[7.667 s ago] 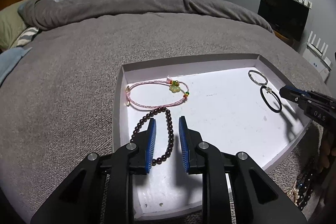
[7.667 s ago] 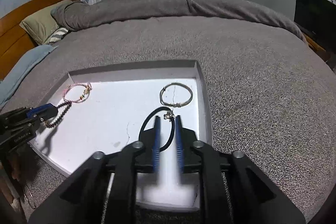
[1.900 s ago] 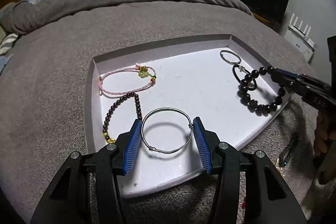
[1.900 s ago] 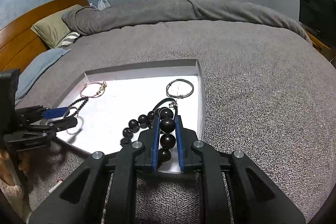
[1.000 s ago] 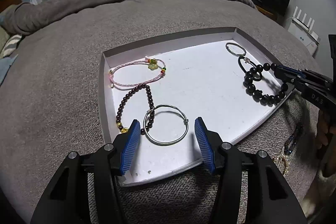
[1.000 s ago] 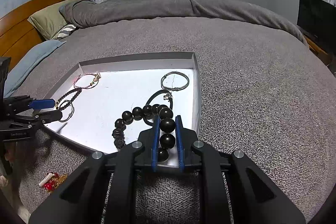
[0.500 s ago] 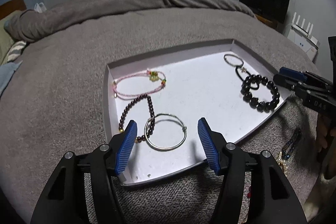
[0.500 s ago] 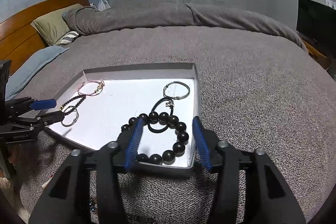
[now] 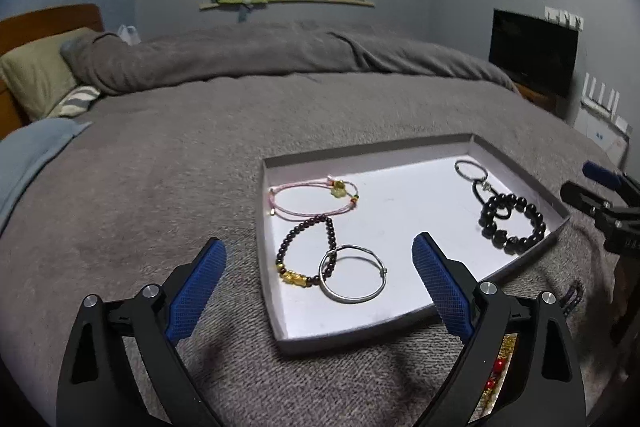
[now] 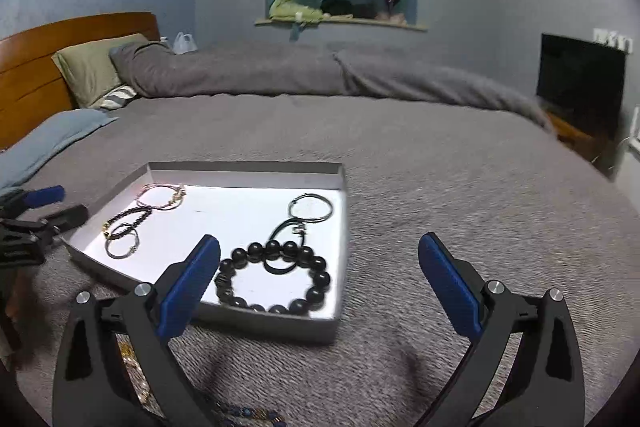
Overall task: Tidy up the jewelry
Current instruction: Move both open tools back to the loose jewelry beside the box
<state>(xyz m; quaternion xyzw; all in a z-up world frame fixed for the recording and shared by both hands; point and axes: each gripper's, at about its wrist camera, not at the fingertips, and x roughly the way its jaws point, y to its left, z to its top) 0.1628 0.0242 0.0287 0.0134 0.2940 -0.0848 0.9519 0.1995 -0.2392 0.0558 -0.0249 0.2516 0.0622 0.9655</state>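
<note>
A shallow white tray (image 9: 404, 317) (image 10: 280, 327) lies on the grey bed. In it lie a pink cord bracelet (image 9: 312, 201), a dark small-bead bracelet with gold charms (image 9: 304, 255), a silver bangle (image 9: 354, 279) (image 10: 122, 245), a black large-bead bracelet (image 9: 514, 225) (image 10: 274, 281), a black cord loop (image 10: 286, 247) and a silver ring (image 9: 470, 171) (image 10: 310, 207). My left gripper (image 9: 320, 267) (image 10: 56, 205) is open and empty, held back from the tray's near left corner. My right gripper (image 10: 320, 263) (image 9: 592, 183) is open and empty, above the tray's near right edge.
More jewelry lies loose on the blanket in front of the tray: a gold and red piece (image 9: 496, 375), gold beads (image 10: 132, 363) and a blue-bead strand (image 10: 248, 413). Pillows (image 10: 92, 71) and a headboard are far left; a TV (image 10: 580, 79) stands right.
Both grippers opened wide and drew back and up from the tray. The silver bangle and the black large-bead bracelet, let go earlier, lie still in the tray.
</note>
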